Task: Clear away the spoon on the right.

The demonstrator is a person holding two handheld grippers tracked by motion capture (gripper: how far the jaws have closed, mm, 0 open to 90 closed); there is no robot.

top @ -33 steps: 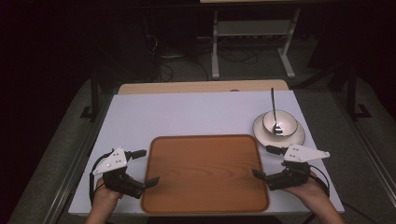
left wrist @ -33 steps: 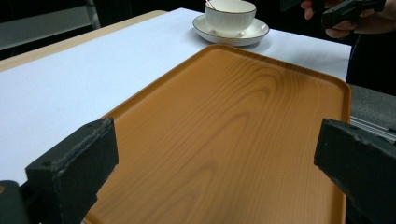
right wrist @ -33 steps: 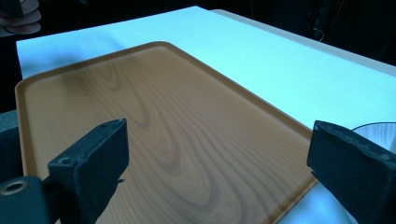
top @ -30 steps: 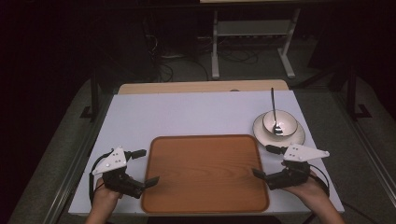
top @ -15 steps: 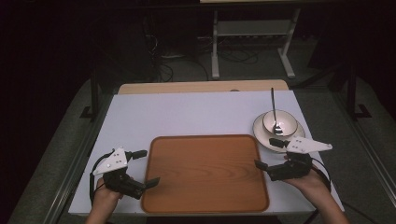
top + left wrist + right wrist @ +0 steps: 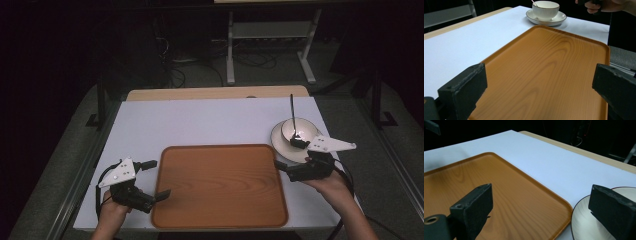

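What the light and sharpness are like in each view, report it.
High view: the white table is evenly lit and the room behind falls to near black; the tray shows no glare. Left gripper view: the tray grain is sharp, the bowl a little soft, the near jaws blurred. Right gripper view: the jaws are soft-edged, with a faint shadow on the table at upper left and a dark background.

Smooth wood-grain tray [image 6: 220,190], glossy ceramic bowl [image 6: 297,131], matt white tabletop [image 6: 200,122].

one tray [image 6: 220,190], one bowl [image 6: 298,131] – one saucer [image 6: 280,140], one spoon [image 6: 293,112]
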